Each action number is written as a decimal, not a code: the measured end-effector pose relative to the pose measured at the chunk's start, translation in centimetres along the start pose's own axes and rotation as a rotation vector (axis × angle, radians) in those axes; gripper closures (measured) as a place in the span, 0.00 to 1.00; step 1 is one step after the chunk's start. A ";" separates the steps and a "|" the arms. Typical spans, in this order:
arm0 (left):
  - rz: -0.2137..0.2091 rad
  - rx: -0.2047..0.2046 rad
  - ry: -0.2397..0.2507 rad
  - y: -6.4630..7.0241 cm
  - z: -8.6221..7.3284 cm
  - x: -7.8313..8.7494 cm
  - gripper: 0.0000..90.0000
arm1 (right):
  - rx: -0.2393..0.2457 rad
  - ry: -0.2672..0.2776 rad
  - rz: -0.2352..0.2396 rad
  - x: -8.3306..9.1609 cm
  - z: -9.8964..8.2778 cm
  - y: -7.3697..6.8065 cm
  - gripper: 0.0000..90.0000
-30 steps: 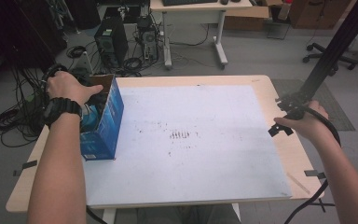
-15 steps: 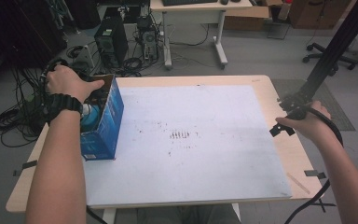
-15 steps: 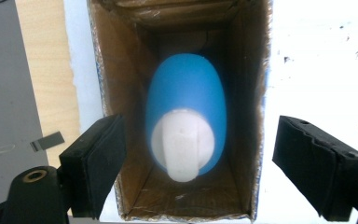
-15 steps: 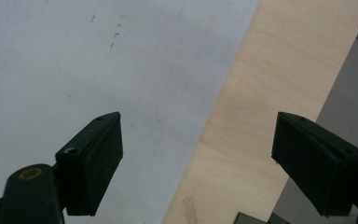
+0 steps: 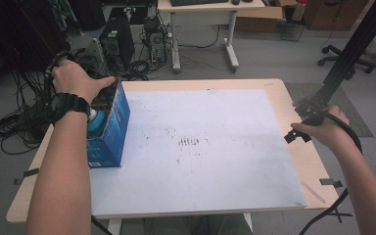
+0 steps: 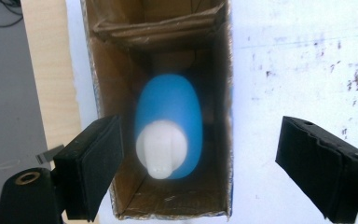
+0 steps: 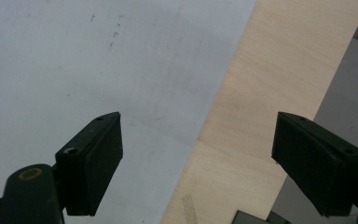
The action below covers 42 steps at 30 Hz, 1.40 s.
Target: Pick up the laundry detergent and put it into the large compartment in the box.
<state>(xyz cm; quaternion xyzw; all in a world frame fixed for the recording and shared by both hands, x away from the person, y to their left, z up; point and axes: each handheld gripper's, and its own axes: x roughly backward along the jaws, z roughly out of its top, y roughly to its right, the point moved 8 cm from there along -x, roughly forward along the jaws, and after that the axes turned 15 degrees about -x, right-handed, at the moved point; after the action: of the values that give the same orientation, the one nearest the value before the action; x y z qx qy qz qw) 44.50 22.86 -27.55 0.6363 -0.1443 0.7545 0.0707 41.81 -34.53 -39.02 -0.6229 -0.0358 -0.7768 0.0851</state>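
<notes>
Both grippers open — left gripper [image 6: 198,163] higher, newly widened above blue bottle [image 6: 168,126] in box [image 6: 221,70].

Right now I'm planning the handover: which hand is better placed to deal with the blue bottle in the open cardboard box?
Left: the left gripper hangs open directly above the box and bottle.

The box [image 6: 161,116] at the worktop's left edge is cardboard: raw brown and fibrous inside, glossy printed blue outside. In it lies a bottle [image 6: 168,128] of smooth, slightly shiny blue plastic with a matt white plastic cap [image 6: 161,149]. The worktop [image 5: 293,98] is pale wood with a matt finish, covered by a smooth white sheet [image 5: 200,186] (scuffed with dark marks near its middle). The left hand-held gripper [image 6: 200,168] has matt black pads that look rubbery.
</notes>
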 end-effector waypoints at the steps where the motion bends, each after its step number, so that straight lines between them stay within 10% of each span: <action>1: 0.000 -0.004 0.005 0.1 0.1 0.2 0.17 | 0.000 0.001 0.001 0.0 0.0 0.0 0.18; 42: -0.052 -0.158 0.048 8.1 3.4 0.4 0.15 | 0.003 0.008 0.000 0.5 -0.3 -0.1 0.18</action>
<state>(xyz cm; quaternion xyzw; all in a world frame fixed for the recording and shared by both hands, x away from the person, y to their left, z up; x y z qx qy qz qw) 45.30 14.07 -27.72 0.6141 -0.1853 0.7536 0.1438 41.36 -34.55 -38.56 -0.6198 -0.0370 -0.7791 0.0862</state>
